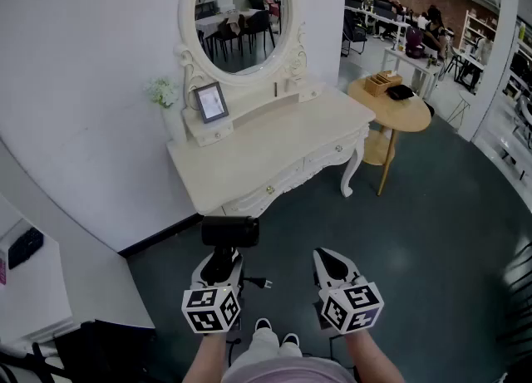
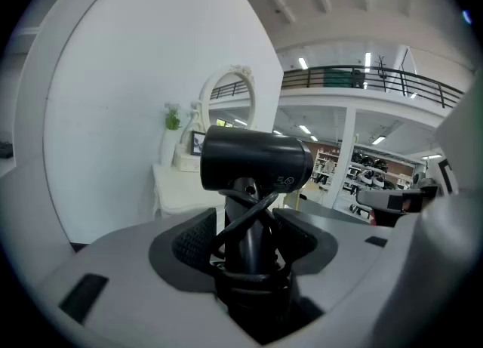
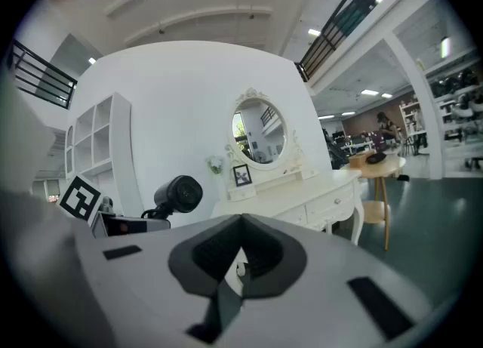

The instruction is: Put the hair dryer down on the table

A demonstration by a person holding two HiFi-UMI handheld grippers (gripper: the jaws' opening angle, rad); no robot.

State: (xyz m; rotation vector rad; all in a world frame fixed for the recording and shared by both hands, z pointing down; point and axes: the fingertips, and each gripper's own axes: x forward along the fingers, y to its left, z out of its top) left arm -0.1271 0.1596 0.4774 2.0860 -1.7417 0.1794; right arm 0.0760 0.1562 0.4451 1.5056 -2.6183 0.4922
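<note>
Open office — desks (image 1: 411, 61), mezzanine (image 2: 355, 82)

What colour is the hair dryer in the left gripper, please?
The hair dryer is black all over; the left gripper view shows it best.

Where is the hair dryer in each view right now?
Head view: hair dryer at bottom centre, gripped by the left tool.
Left gripper view: hair dryer dead centre, handle between the jaws.
Right gripper view: hair dryer left of centre.
Shared landmark: oval mirror.
</note>
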